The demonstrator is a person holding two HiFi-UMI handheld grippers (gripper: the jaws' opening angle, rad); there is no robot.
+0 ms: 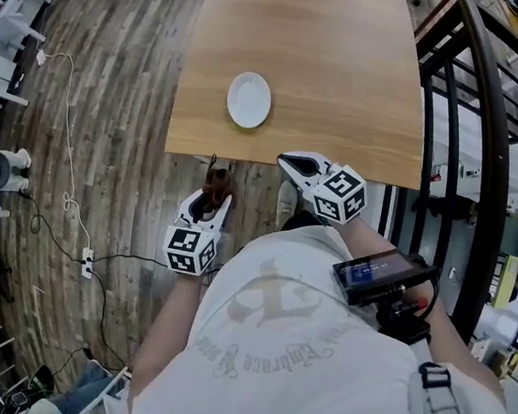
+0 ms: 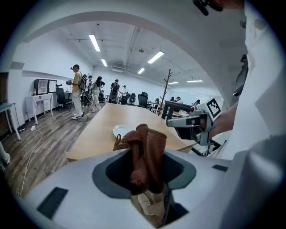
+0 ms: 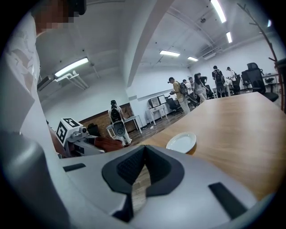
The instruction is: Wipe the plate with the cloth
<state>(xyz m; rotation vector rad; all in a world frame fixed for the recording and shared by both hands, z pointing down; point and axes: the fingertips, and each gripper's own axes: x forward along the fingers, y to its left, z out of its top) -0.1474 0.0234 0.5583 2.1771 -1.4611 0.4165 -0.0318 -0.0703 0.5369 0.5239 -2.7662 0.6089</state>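
Observation:
A small white plate (image 1: 249,100) lies on the wooden table (image 1: 354,62) near its front edge; it also shows as the plate (image 2: 120,130) and the plate (image 3: 182,142) in the gripper views. My left gripper (image 1: 210,206) hangs below the table edge over the floor, shut on a bunched brown cloth (image 1: 215,185). The cloth (image 2: 145,152) stands up between the jaws of the left gripper (image 2: 145,172). My right gripper (image 1: 293,165) sits at the table's front edge, right of the plate. In its own view the right gripper (image 3: 144,154) is shut with nothing held.
A black metal railing (image 1: 462,105) runs along the table's right side. On the wood floor at the left lie a white cable (image 1: 67,157) and a power strip (image 1: 88,264). Several people (image 2: 78,91) stand far off beyond the table.

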